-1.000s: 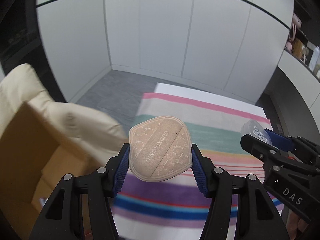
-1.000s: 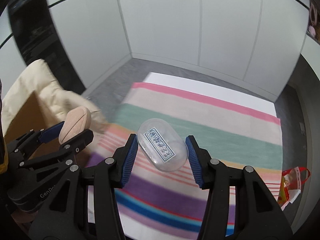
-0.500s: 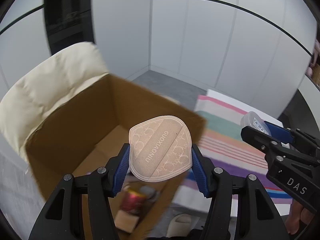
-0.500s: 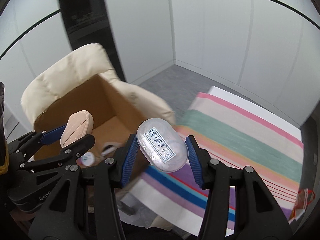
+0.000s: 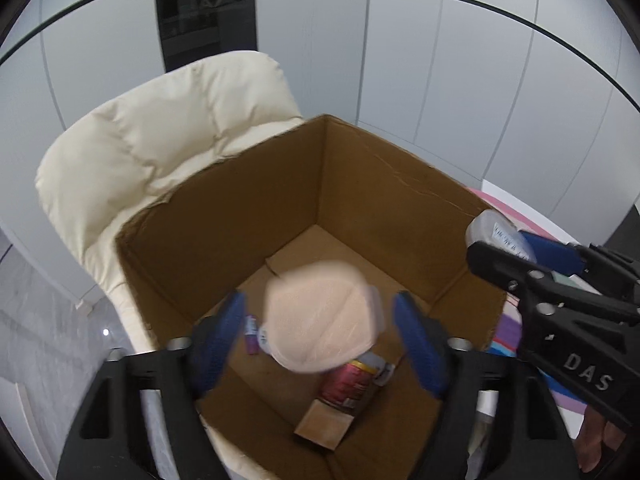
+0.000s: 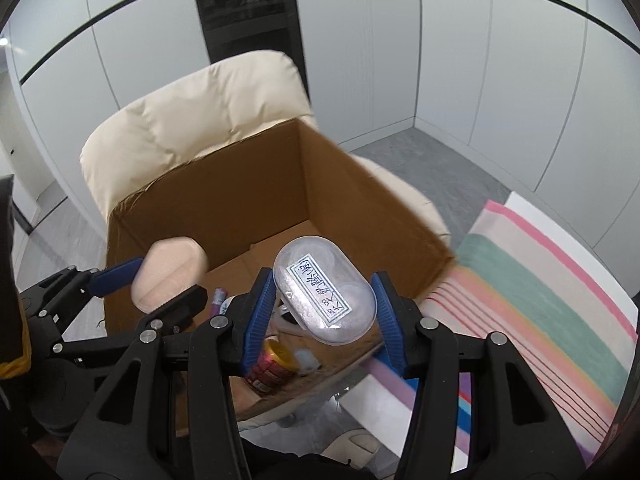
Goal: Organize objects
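My left gripper (image 5: 318,312) hangs over an open cardboard box (image 5: 400,184) and its jaws are opening. A pink powder puff (image 5: 320,316) sits blurred between the blue pads, with a gap on each side, so it is loose. The right wrist view shows the same puff (image 6: 170,276) at the left gripper (image 6: 160,284), above the box's (image 6: 240,208) left side. My right gripper (image 6: 323,284) is shut on a clear oval case (image 6: 324,288) with a printed label, held above the box's near right part. That case (image 5: 486,226) also shows at the right edge of the left wrist view.
The box stands on a cream padded armchair (image 5: 160,140). Inside lie a red can (image 5: 346,388), a small cardboard piece (image 5: 324,426) and a purple tube (image 5: 251,334). A striped cloth (image 6: 540,300) covers the surface to the right. White wall panels stand behind.
Both grippers swung left from over the striped cloth to over the box. The left jaws spread wide and the puff came free of the pads. The right gripper kept hold of the case.
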A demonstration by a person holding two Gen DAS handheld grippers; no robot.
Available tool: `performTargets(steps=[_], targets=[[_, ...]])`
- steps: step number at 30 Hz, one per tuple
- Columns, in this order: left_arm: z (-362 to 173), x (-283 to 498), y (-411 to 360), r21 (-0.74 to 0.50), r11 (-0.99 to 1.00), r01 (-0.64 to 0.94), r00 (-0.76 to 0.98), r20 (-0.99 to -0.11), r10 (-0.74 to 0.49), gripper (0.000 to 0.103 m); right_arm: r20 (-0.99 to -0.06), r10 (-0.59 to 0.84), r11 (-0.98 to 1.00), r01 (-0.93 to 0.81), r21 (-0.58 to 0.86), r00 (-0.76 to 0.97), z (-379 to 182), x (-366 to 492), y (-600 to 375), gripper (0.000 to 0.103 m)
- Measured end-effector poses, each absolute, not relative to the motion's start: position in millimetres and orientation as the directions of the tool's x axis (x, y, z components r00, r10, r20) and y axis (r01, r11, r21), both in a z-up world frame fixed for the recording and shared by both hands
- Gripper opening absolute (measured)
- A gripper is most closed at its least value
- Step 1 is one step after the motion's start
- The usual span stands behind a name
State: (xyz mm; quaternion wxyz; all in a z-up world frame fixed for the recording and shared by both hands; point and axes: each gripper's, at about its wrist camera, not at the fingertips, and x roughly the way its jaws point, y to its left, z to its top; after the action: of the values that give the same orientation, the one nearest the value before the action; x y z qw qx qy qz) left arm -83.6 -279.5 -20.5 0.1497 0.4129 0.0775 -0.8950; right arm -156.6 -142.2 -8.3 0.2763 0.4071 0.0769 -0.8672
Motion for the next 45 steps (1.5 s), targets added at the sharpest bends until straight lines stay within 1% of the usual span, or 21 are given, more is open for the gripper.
performTargets(steps=[1,3,6,7,8,10,13,16,17,27,31,37,41,45], targets=[[-19,-79,-281,-0.004,-0.939,0.343,-0.618,-0.754,-0.223,0.103,-0.755,-0.420,-0.832,0.547,0.097,-0.504,-11,-157,-147,0.052],[-18,-71,-284,0.019,-0.933,0.358,-0.620,-0.743,-0.253,0.103,-0.761,-0.425,-0.825,0.555,0.104,-0.489,-15,-159,-154,0.052],[-18,-61,-287,0.012,-0.934,0.356,-0.608,-0.756,-0.241,0.103,-0.771,-0.430,-0.816,0.568,0.109,-0.470,-20,-158,-161,0.052],[-19,-58,-290,0.011,-0.934,0.358,-0.606,-0.758,-0.242,0.103,-0.772,-0.433,-0.814,0.569,0.114,-0.465,-21,-158,-162,0.059],[-18,-55,-289,0.014,-0.933,0.359,-0.605,-0.758,-0.244,0.103,-0.774,-0.435,-0.813,0.570,0.117,-0.461,-21,-158,-162,0.073],[-16,-51,-289,0.018,-0.935,0.354,-0.606,-0.757,-0.244,0.103,-0.763,-0.439,-0.815,0.569,0.115,-0.475,-19,-155,-159,0.087],[-11,-46,-286,0.024,-0.934,0.357,-0.609,-0.752,-0.252,0.103,-0.748,-0.435,-0.819,0.566,0.098,-0.500,-13,-149,-150,0.091],[-3,-42,-276,0.020,-0.939,0.343,-0.621,-0.745,-0.243,0.103,-0.750,-0.409,-0.832,0.551,0.072,-0.520,-9,-143,-136,0.102],[0,-42,-273,0.023,-0.941,0.338,-0.625,-0.742,-0.242,0.103,-0.745,-0.405,-0.838,0.541,0.071,-0.530,-6,-142,-129,0.103],[28,-48,-211,0.004,-0.972,0.235,-0.690,-0.704,-0.170,0.103,-0.724,-0.333,-0.908,0.413,0.073,-0.604,18,-134,-37,0.103],[27,-48,-179,0.002,-0.985,0.175,-0.695,-0.708,-0.125,0.103,-0.729,-0.264,-0.941,0.333,0.053,-0.632,23,-123,9,0.103],[28,-43,-128,0.008,-0.997,0.072,-0.689,-0.723,-0.056,0.103,-0.728,-0.209,-0.970,0.230,0.073,-0.653,31,-96,72,0.103],[37,-39,-104,0.002,-0.999,0.053,-0.704,-0.709,-0.039,0.103,-0.745,-0.153,-0.985,0.165,0.059,-0.650,30,-72,108,0.103],[41,-29,-78,0.034,-0.999,0.022,-0.718,-0.694,-0.040,0.103,-0.757,-0.109,-0.992,0.119,0.041,-0.645,29,-49,134,0.103]])
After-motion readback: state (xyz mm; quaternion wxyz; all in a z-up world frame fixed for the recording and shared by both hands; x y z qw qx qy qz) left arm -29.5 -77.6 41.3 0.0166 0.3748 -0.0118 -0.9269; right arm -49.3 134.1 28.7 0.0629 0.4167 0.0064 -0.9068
